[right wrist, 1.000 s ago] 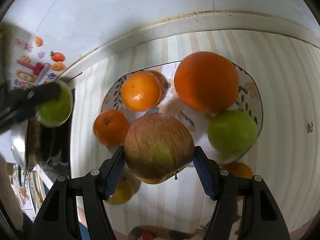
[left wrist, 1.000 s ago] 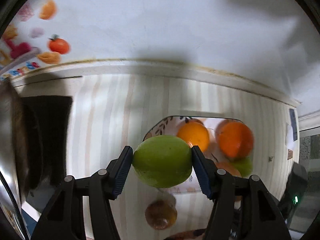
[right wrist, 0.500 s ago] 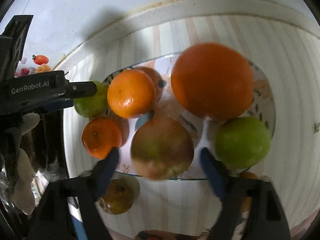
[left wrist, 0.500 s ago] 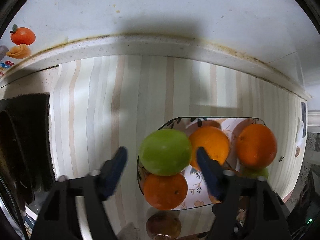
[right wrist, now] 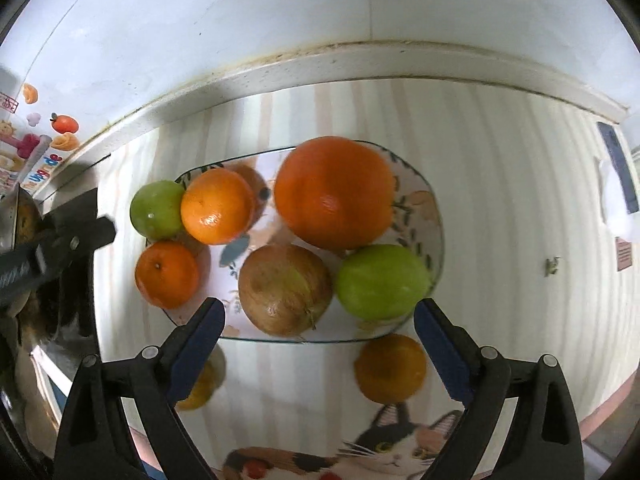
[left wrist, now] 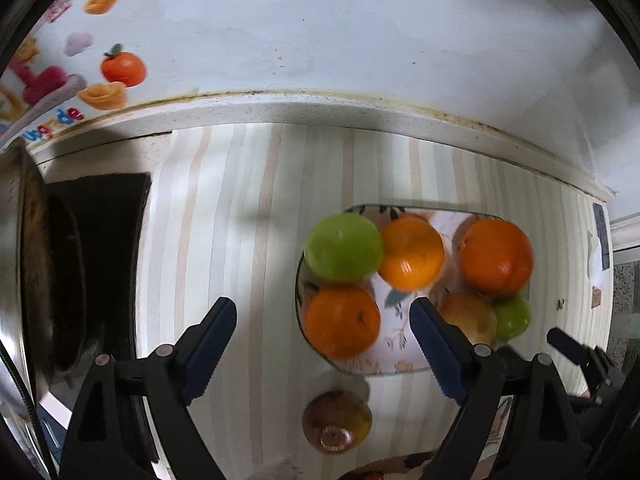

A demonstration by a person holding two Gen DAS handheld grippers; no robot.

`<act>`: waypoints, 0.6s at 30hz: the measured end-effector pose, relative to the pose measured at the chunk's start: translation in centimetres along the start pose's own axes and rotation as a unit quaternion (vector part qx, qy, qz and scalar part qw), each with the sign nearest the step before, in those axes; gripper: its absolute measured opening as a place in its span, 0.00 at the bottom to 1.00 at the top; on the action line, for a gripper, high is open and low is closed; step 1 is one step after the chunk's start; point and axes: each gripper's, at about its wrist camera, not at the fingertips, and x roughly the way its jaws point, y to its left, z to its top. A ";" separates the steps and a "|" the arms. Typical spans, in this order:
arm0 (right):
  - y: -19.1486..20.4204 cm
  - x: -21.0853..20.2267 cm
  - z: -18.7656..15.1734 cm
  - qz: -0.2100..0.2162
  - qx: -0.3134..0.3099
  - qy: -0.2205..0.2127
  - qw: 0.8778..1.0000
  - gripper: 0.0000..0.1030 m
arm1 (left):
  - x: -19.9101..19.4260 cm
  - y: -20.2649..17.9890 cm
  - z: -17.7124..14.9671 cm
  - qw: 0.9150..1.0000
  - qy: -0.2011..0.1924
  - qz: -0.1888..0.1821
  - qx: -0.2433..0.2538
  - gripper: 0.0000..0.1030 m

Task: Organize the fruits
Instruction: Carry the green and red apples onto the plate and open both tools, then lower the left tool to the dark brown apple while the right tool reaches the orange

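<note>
Left gripper (left wrist: pixel 323 338) seen spread wide, nothing held, above striped mat (left wrist: pixel 224 240) just left of plate (right wrist: pixel 438 248). On plate, left to right: green apple (right wrist: pixel 157 210) at left rim, small orange (right wrist: pixel 167 274), orange (right wrist: pixel 218 206), brownish apple (right wrist: pixel 285 290), big orange (right wrist: pixel 334 193), second green apple (right wrist: pixel 382 282). Right gripper (right wrist: pixel 319 342) spread wide, empty, near plate's front edge.
</note>
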 end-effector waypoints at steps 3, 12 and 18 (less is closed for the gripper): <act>-0.4 -1.6 -0.9 -0.007 -0.008 -0.017 1.000 0.95 | -1.4 -0.3 -1.7 1.000 -0.027 0.010 0.002 0.86; -0.8 -6.7 -4.7 -0.020 -0.028 -0.077 0.996 0.95 | -6.9 -1.1 -6.8 0.995 -0.095 0.026 0.007 0.86; -0.9 -9.6 -7.0 -0.020 -0.034 -0.108 0.993 0.95 | -9.8 -1.5 -9.4 0.991 -0.131 0.034 0.020 0.86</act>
